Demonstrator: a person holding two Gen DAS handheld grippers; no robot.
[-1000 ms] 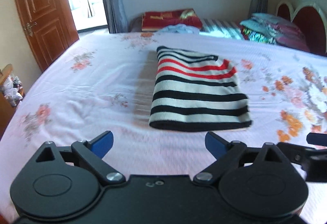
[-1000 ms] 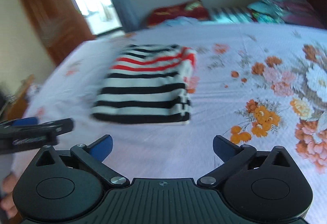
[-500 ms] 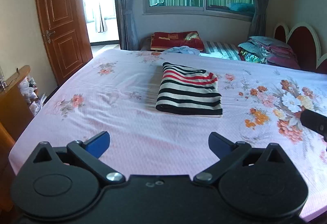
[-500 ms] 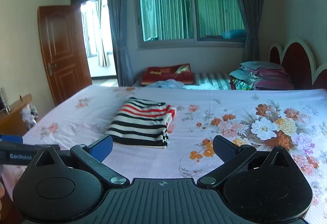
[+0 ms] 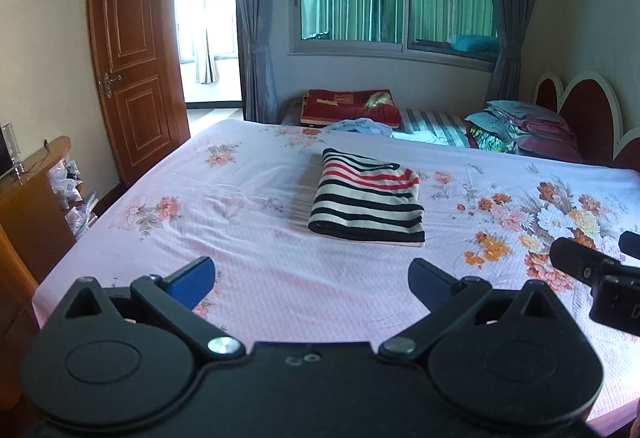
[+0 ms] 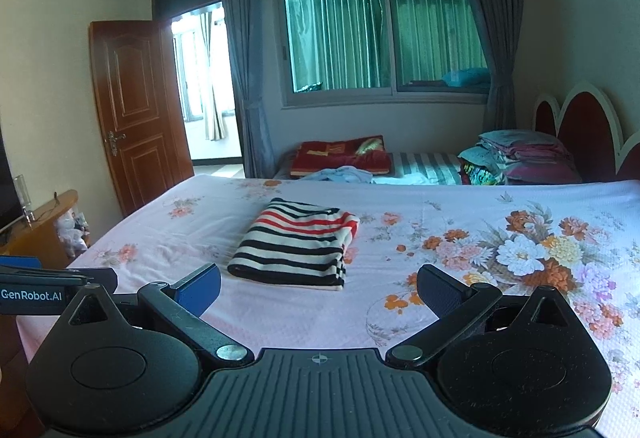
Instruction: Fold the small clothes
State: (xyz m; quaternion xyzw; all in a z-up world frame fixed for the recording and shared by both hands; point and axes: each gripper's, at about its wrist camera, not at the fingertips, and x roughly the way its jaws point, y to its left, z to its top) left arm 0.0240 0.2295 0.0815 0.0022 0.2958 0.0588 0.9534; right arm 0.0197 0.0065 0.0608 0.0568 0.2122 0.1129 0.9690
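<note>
A striped garment (image 5: 366,198), black, white and red, lies folded into a neat rectangle in the middle of the pink floral bed (image 5: 256,278); the right wrist view shows the garment (image 6: 296,248) too. My left gripper (image 5: 312,276) is open and empty, held well back from the garment near the bed's front edge. My right gripper (image 6: 318,286) is likewise open, empty and far from the cloth. Part of the right gripper shows at the right edge of the left wrist view, and the left gripper's side appears at the left edge of the right wrist view.
A loose pale blue garment (image 6: 344,174) and a red blanket (image 6: 340,154) lie beyond the bed's far edge. Stacked bedding (image 6: 520,158) sits by the headboard (image 6: 580,130) at the right. A wooden cabinet (image 5: 36,206) and an open door (image 5: 136,78) stand at the left.
Both grippers have pulled back and risen away from the folded garment, which now looks smaller and farther off. The garment itself has not moved.
</note>
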